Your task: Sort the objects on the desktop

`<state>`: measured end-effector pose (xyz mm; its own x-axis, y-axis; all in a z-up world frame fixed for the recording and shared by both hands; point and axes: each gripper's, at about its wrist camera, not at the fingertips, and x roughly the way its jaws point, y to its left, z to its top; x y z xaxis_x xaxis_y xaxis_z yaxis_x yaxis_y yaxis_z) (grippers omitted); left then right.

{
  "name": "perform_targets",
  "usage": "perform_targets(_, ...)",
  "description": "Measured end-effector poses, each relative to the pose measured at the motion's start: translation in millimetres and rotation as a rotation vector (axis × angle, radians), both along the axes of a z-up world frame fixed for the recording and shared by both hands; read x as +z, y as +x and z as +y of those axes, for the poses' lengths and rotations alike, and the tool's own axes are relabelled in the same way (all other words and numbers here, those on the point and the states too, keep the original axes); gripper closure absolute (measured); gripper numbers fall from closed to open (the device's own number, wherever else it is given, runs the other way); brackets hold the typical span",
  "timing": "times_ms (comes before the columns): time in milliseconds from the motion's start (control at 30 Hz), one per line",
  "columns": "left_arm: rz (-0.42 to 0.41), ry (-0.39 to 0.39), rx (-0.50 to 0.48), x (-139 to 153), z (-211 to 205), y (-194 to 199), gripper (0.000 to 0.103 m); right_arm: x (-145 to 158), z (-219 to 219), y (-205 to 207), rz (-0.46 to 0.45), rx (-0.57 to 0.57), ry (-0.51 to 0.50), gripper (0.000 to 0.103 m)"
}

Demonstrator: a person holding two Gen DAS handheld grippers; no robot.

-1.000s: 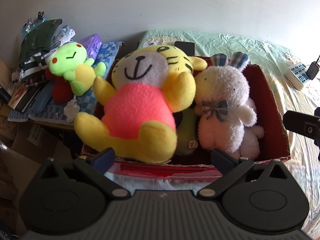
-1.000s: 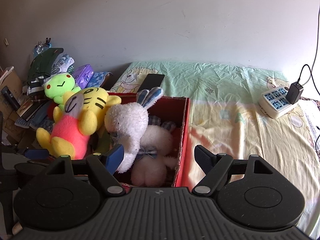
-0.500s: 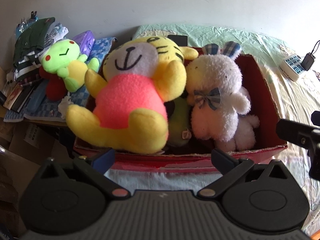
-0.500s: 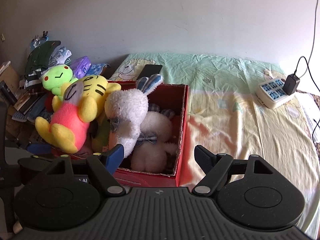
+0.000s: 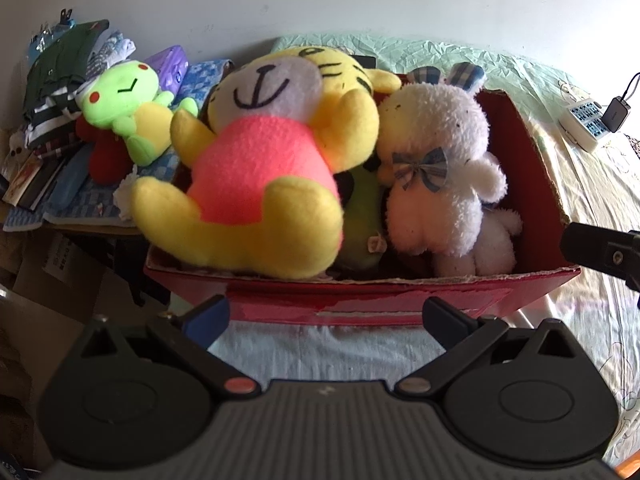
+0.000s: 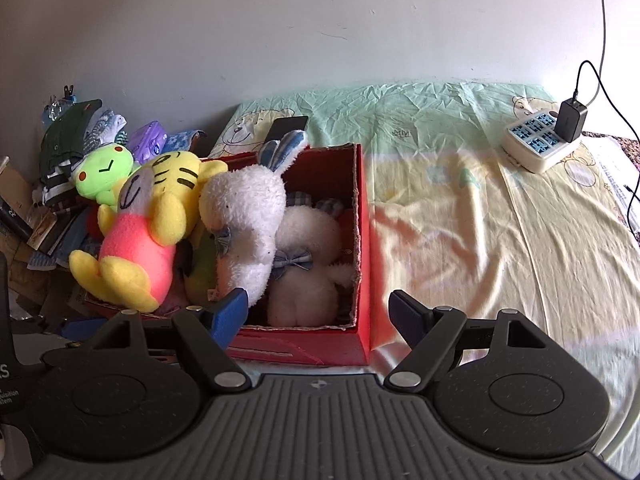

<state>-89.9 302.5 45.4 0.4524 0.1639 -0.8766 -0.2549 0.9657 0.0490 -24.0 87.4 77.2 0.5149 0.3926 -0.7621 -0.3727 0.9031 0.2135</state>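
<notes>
Several plush toys crowd the red box on the bedsheet: yellow tiger spilling over its left edge, white rabbits right. Both the left gripper and right gripper hover near, spread wide, empty.

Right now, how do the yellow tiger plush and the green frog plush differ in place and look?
The yellow tiger plush lies in the red box, spilling over its rim; the green frog plush sits outside it, on the cluttered pile to the left. The tiger looks bigger and wears a pink top; the frog has red cheeks. Both lie untouched by either gripper.
</notes>
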Motion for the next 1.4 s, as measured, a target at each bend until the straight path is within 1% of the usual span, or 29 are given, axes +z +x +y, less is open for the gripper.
perform_targets(333,0.007,-0.008,0.022,-5,8,-6,0.001,3,18,-5,-0.016,0.051,-0.019,0.023)
perform_targets(833,0.01,-0.004,0.004,-7,3,-3,0.001,2,19,-6,-0.008,0.057,-0.016,0.023)
perform_targets(1400,0.015,0.008,0.011,-9,4,1,0.001,-2,19,0,0.008,0.058,-0.004,0.023)
